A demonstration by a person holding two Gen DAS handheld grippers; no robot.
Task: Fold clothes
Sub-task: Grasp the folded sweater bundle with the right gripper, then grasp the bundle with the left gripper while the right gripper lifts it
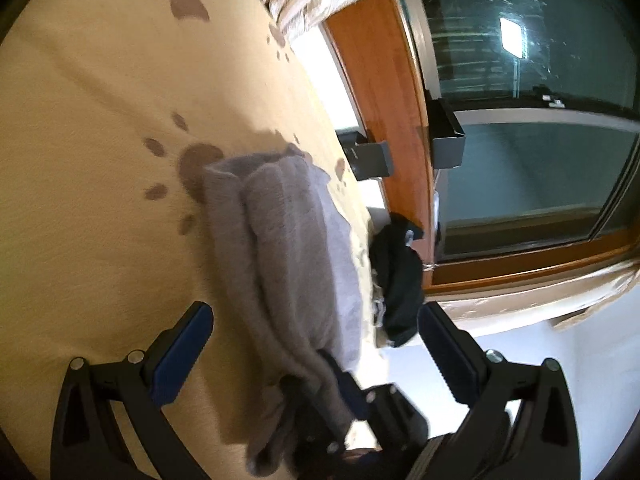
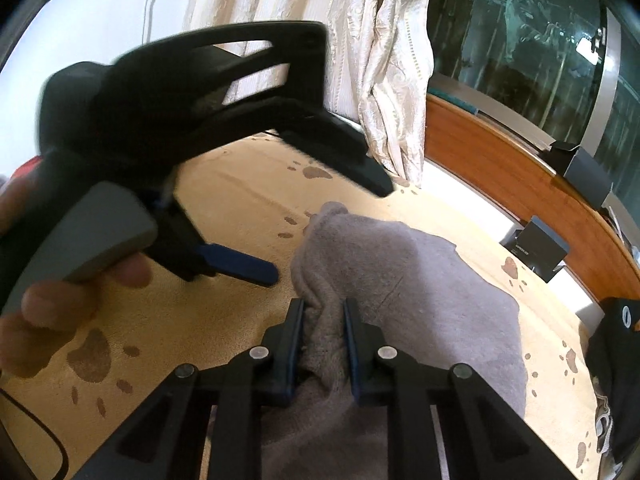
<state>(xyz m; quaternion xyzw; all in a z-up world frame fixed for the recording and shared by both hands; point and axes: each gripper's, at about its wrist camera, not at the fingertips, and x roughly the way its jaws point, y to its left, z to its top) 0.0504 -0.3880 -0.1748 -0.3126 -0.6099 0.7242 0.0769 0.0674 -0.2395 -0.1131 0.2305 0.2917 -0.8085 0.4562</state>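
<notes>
Cream fleece with brown paw prints covers the bed [image 2: 224, 208], which fills most of both views; the paw prints [image 1: 188, 4] run in scattered groups across it, and the cloth lies fairly smooth with a faint crease. On it, toward the window side, lies the grey sweater [image 2: 420, 288], bunched into a thick roll with its near end lifted; in the left wrist view the same grey sweater [image 1: 280, 232] stretches from the middle of the bed down toward the camera. The right tongs [image 2: 323, 312] are clenched on a fold of its near edge, the blue pads pressing the knit from both sides. The left tongs [image 1: 316, 320] are released and spread wide, one finger over bare bed, the other past the bed's edge; nothing is between the pads; a person's hand [image 2: 60, 292] holds their grey handle. Beside the bed a dark garment [image 1: 400, 280] lies crumpled at the edge, just beside the sweater. Beyond runs an orange-brown wooden window frame [image 1: 384, 92] with dark glass [image 1: 540, 60] that reflects a lamp; two small dark boxes [image 2: 540, 248] stand on the sill; a pale patterned curtain [image 2: 384, 60] hangs down to the far end of the bed; the wall beside it is white.
</notes>
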